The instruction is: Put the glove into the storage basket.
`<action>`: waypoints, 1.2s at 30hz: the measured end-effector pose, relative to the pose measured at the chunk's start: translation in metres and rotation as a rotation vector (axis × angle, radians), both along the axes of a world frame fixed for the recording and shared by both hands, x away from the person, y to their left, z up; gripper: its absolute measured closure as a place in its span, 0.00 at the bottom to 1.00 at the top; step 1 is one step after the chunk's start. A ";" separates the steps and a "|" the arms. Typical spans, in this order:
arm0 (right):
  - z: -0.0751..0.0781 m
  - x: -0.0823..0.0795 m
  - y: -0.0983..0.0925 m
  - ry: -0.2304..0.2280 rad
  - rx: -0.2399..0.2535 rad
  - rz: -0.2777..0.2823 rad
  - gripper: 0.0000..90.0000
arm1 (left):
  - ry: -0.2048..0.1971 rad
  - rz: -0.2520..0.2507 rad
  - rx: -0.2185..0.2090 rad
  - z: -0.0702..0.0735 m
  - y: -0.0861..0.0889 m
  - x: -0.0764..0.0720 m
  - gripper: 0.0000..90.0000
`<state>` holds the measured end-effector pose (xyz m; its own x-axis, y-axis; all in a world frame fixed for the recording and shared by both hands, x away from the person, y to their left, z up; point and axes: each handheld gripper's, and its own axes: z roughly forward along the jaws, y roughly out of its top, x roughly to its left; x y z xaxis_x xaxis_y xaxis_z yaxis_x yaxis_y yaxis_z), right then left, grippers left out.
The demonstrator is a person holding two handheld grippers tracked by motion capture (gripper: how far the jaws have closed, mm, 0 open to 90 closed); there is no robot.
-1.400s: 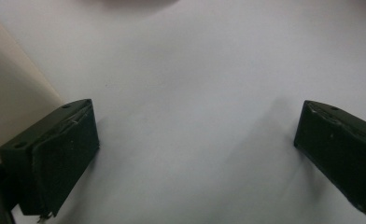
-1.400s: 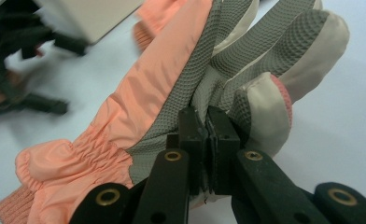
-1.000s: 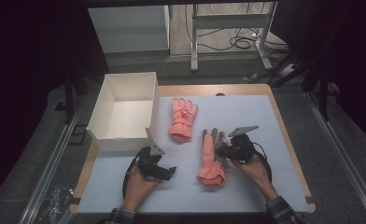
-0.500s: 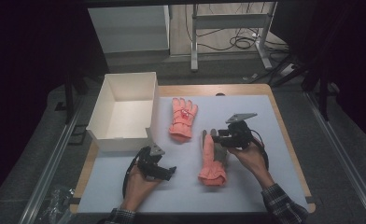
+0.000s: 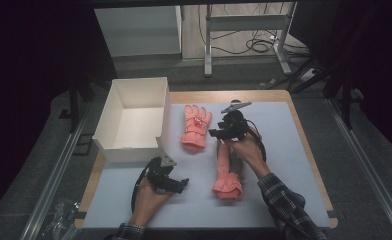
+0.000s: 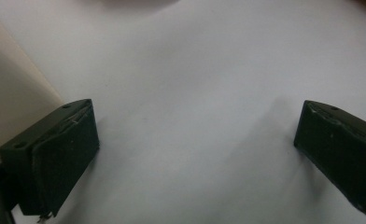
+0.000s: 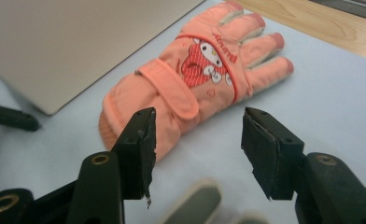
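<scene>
Two pink gloves lie on the pale blue surface (image 5: pixel 294 165). The far glove (image 5: pixel 196 127) lies flat just right of the white box (image 5: pixel 132 120), its fingers pointing away from the person. In the right gripper view this glove (image 7: pixel 190 88) shows a cartoon patch and a strap across the wrist; it lies palm side down, with grey between the fingers. The near glove (image 5: pixel 227 172) lies more to the right and closer to the person, its cuff toward the person and its fingers toward the far edge. The person's right hand (image 5: pixel 246 150) lies over its upper part.

The right claw (image 5: pixel 223 133) is above the finger end of the near glove, directed to the left toward the far glove. In its own view the right claw (image 7: pixel 197 151) is released, with a wide gap between the jaws and nothing between them; the cuff of the far glove is seen beyond the gap, and blurred grey fingertips of the near glove (image 7: pixel 195 205) are below it.

The left claw (image 5: pixel 176 184) is low over the surface, just in front of the near right corner of the box, held by the left hand (image 5: pixel 149 197). In its own view the left claw (image 6: pixel 195 154) is released also, the jaws well apart over the bare surface, with the box wall (image 6: pixel 8 98) at the left edge.

The box is open at the top, and it stands at the far left of the surface.
</scene>
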<state>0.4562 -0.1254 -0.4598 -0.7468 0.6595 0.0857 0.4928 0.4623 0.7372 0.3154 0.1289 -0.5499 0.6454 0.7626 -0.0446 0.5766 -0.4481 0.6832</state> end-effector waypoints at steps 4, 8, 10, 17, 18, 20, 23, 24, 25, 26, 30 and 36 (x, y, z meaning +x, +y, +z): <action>-0.001 0.013 0.016 -0.007 -0.016 0.013 0.50 | 0.000 0.000 0.000 0.000 0.000 0.000 0.00; -0.004 0.027 0.031 -0.004 -0.036 0.017 0.50 | 0.001 0.000 0.001 0.000 0.000 0.000 0.00; -0.005 0.030 0.034 -0.006 -0.043 0.017 0.50 | 0.001 0.001 0.001 0.000 0.000 0.000 0.00; -0.012 0.051 0.052 -0.001 -0.063 -0.006 0.51 | 0.002 0.001 0.000 0.000 0.000 0.000 0.00; -0.015 0.056 0.056 0.003 -0.064 -0.008 0.51 | 0.002 0.000 0.001 0.000 0.000 0.000 0.00; -0.018 0.060 0.062 0.002 -0.087 -0.015 0.50 | 0.002 0.001 -0.002 0.000 0.000 0.000 0.00; -0.025 0.066 0.069 0.009 -0.121 -0.026 0.48 | 0.001 0.001 -0.002 0.000 0.000 0.000 0.00; -0.028 0.069 0.071 0.014 -0.139 -0.026 0.46 | 0.001 0.001 -0.002 0.000 0.000 0.000 0.00; -0.028 0.069 0.071 0.014 -0.139 -0.026 0.46 | 0.001 0.001 -0.002 0.000 0.000 0.000 0.00; -0.031 0.071 0.073 0.027 -0.154 -0.025 0.46 | 0.001 0.001 -0.002 0.000 0.000 0.000 0.00; -0.041 0.077 0.079 0.080 -0.202 -0.016 0.56 | 0.001 0.000 -0.002 0.000 0.000 0.000 0.00; -0.042 0.074 0.081 0.110 -0.187 -0.011 0.85 | 0.001 0.001 -0.001 0.000 0.000 0.000 0.00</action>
<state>0.5304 -0.0443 -0.5021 -0.7325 0.6794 0.0423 0.5714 0.5799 0.5806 0.3153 0.1287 -0.5498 0.6448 0.7630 -0.0461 0.5774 -0.4466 0.6835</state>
